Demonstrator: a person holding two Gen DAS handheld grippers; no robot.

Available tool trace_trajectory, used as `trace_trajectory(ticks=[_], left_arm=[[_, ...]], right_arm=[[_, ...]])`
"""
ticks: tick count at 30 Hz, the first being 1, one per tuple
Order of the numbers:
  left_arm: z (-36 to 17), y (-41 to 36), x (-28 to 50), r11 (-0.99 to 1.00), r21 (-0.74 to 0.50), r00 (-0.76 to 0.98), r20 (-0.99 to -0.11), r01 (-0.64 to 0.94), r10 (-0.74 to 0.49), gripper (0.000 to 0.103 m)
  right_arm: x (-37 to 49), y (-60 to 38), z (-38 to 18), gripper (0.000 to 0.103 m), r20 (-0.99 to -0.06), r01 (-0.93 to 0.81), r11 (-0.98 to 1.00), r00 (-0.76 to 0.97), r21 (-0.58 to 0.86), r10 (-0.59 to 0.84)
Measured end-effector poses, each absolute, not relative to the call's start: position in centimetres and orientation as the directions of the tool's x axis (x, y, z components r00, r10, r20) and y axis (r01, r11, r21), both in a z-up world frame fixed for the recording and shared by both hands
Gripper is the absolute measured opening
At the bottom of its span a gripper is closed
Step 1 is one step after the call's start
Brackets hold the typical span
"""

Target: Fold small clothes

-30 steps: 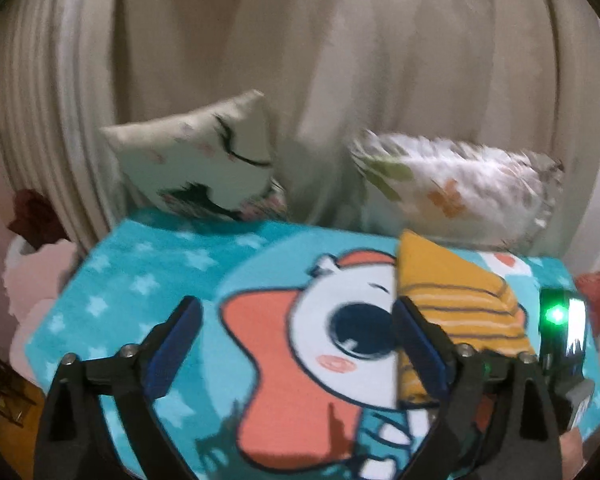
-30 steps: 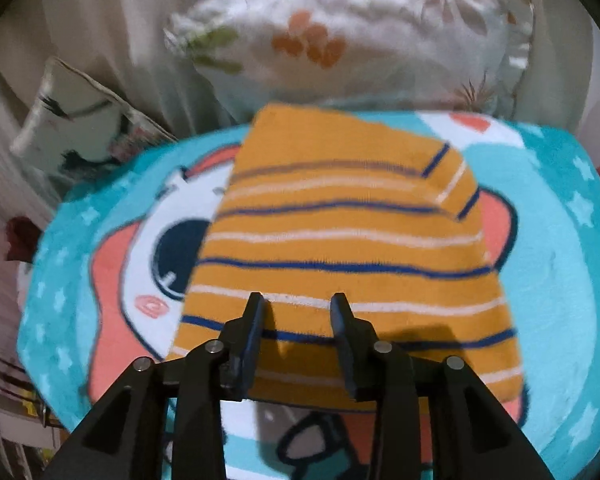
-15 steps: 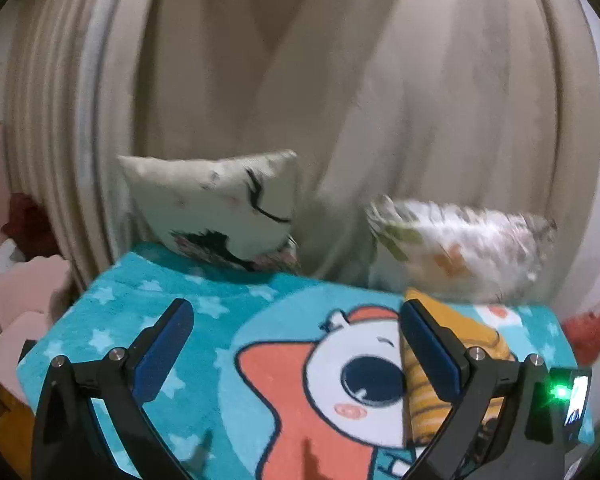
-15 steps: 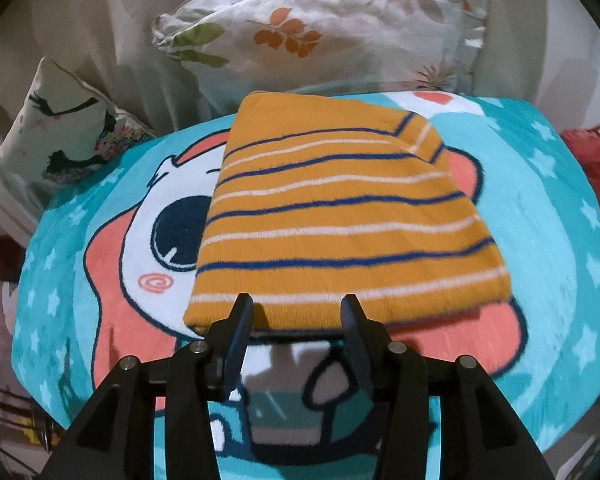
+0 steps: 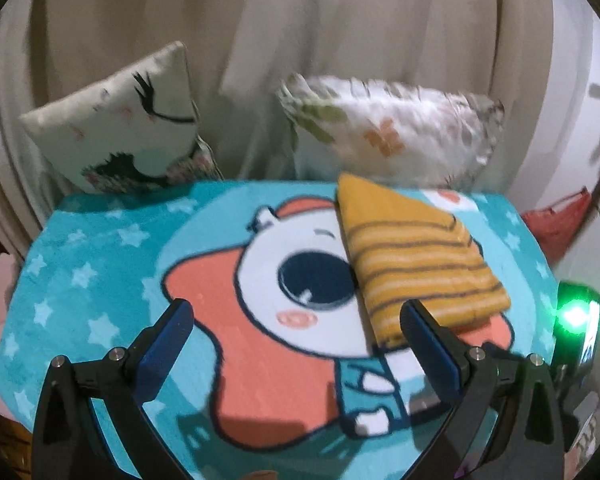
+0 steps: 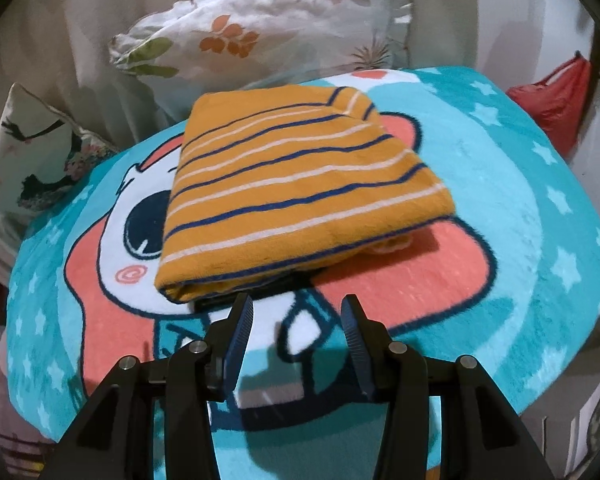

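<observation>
The right hand-held gripper point(image 6: 297, 314) has just been opening; its jaws now stand apart and empty, pulled back off the folded orange striped garment point(image 6: 300, 188), whose near edge they straddled a second ago. The left hand-held gripper point(image 5: 296, 322) hangs wide open, holding nothing, the garment's near corner at its 1 o'clock. The garment lies flat on the teal cartoon blanket point(image 6: 512, 216). Beyond, at 12 o'clock, rests a floral pillow point(image 6: 268, 28); at 10 o'clock a crane-print cushion point(image 6: 24, 152); curtains point(image 5: 300, 40) behind.

Pulled back off the folded striped garment point(image 6: 300, 188), right gripper point(image 6: 296, 320), jaws just opened and empty, clear of its near edge.
</observation>
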State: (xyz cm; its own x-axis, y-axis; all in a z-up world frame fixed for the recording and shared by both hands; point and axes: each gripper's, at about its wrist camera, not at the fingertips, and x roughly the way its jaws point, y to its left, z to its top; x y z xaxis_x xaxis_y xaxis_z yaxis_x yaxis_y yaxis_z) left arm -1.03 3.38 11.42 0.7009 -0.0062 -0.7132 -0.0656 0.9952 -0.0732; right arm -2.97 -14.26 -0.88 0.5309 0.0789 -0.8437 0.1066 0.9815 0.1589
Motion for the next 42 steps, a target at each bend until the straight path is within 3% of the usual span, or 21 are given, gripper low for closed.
trace_trajectory(ticks=[7, 34, 42], left_arm=[[10.2, 3.5, -1.2, 0.993, -0.107, 0.654, -0.755, -0.049, -0.048, 0.103], [6.9, 5.0, -1.0, 0.996, -0.046, 0.514, -0.858, -0.074, -0.001, 0.103], [6.4, 5.3, -0.8, 0.997, -0.049, 0.499, -0.867, -0.068, -0.009, 0.103]], right_arm=[[-3.8, -14.2, -0.6, 0.052, -0.841, 0.135, 0.982, 0.54, 0.132, 0.039], [-5.1, -12.5, -0.8, 0.056, -0.853, 0.141, 0.987, 0.521, 0.083, -0.003], [-2.7, -14.7, 0.9, 0.057, -0.807, 0.195, 0.977, 0.589, 0.087, -0.046]])
